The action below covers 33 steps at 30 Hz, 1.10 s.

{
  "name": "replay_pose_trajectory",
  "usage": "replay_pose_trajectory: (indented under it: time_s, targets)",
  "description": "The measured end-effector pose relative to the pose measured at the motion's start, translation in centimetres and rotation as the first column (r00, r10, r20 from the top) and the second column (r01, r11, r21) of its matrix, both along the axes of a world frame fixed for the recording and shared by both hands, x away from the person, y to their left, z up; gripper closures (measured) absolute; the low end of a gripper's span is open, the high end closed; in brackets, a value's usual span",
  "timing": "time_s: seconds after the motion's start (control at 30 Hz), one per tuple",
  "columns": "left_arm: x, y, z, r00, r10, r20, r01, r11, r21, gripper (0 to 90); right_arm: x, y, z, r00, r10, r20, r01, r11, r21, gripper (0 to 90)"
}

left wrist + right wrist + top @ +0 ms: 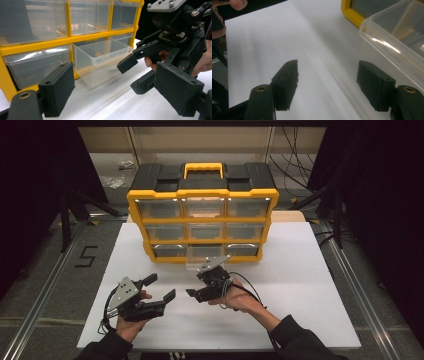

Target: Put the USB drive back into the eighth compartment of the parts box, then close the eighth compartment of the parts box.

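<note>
Dim, dark surroundings; white table evenly lit; glare on clear drawer; gripper views soft

This looks like a lab set up for recording. A white surface sits between metal rails, with black curtains at both sides, loose cables on the grey floor behind, and a taped number five marking the floor beside it.
</note>
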<state>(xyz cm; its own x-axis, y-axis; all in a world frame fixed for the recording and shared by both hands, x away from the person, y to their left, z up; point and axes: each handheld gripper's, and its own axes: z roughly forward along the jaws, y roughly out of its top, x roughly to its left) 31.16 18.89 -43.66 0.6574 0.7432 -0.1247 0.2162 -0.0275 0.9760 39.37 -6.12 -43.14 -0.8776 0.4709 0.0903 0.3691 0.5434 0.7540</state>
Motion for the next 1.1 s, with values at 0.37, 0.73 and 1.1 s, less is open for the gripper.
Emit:
replay_pose_trajectory:
  time_s: [0.37, 0.73, 1.1]
  targets:
    - [0.0, 0.1, 0.0, 1.0000, 0.000, 0.003, 0.000, 1.0000, -0.002, 16.0, 0.3, 0.1, -0.9, 0.9999, -0.013, 0.005, 0.013, 0.9991, -0.040, 46.4]
    - [-0.1, 0.2, 0.1, 1.0000, -0.002, 0.007, 0.002, 1.0000, -0.005, 16.0, 0.8, -0.1, -1.4, 0.9982, -0.060, 0.007, 0.060, 0.9958, -0.068, 70.8]
    - [-0.1, 0.2, 0.0, 1.0000, -0.003, 0.004, 0.003, 1.0000, -0.001, 16.0, 1.5, -0.3, -1.4, 0.9914, -0.122, 0.047, 0.126, 0.9880, -0.089, 90.0]
